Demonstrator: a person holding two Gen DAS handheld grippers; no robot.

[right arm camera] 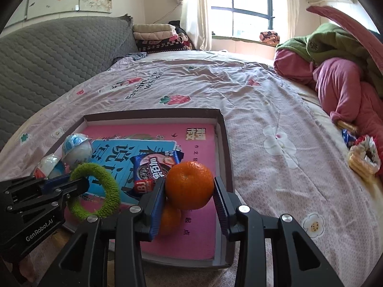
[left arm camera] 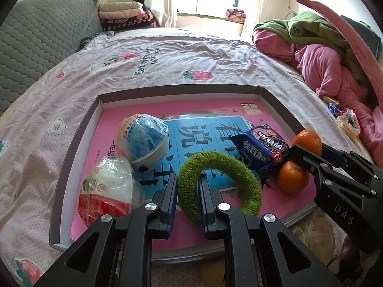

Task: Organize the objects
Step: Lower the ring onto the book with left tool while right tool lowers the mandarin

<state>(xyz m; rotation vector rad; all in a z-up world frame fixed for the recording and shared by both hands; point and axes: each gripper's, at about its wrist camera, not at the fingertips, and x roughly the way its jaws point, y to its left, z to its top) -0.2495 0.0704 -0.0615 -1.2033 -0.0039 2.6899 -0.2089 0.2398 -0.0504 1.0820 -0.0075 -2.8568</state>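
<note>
Left gripper [left arm camera: 188, 198] jaws narrow, clamped on the green fuzzy ring [left arm camera: 220, 186] standing on edge over the pink tray [left arm camera: 76, 143], its hole facing the orange-side; right gripper [right arm camera: 189, 191] pinches the upper orange [right arm camera: 189, 185] above the second orange [right arm camera: 170, 218].

Fuzzy green ring [left arm camera: 219, 184] against the pink tray floor [left arm camera: 115, 129], which carries a blue panel with large dark characters. Two bright orange mandarins [right arm camera: 189, 185], a dark blue cookie packet [left arm camera: 262, 147] with red and white print. One wrapped ball is blue and white [left arm camera: 143, 141], the other red and white [left arm camera: 107, 189]. Bed sheet [left arm camera: 167, 64]: pale pink, strawberries and white flowers. Black tools [left arm camera: 188, 189] with blue pads.
</note>
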